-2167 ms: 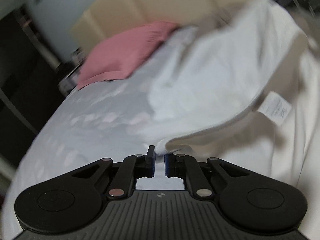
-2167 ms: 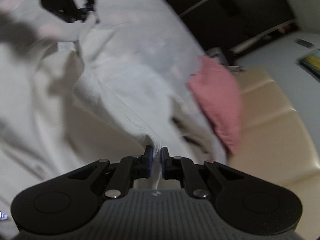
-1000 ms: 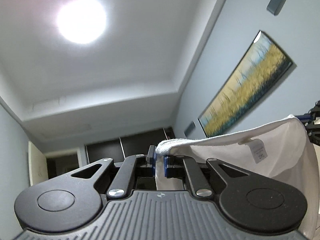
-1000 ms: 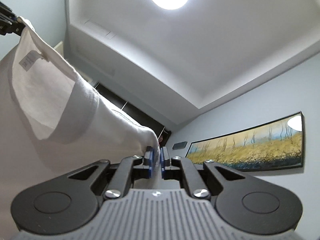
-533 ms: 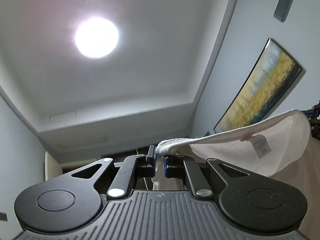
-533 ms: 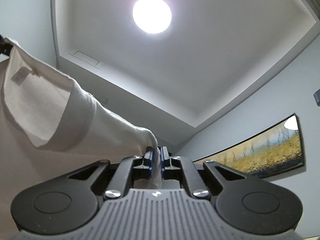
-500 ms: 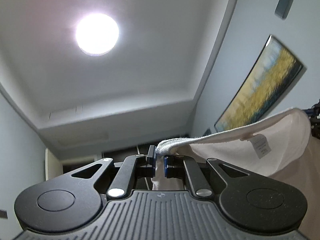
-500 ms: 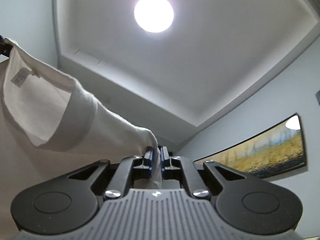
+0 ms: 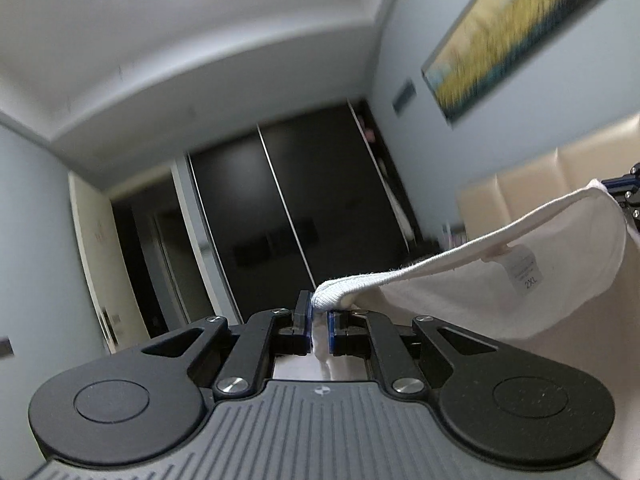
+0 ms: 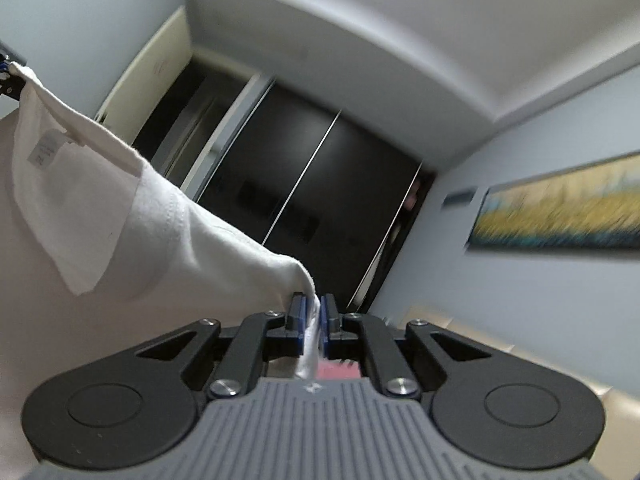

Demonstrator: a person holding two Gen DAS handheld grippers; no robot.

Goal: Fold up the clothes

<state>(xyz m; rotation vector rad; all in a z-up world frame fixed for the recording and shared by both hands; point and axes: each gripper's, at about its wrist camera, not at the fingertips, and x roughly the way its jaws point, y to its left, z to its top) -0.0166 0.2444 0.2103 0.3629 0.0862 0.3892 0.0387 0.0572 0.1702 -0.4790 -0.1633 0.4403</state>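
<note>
Left claw (image 9: 319,326) clamped on white shirt (image 9: 540,292) collar edge; right claw (image 10: 313,326) clamped on shirt's other shoulder. Shirt stretched between claws, size tag (image 9: 525,271) showing.

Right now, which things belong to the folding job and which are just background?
Job: shirt, clamped by left gripper and right gripper; size tag.

Background: painting, dark wardrobe doors, headboard.
</note>
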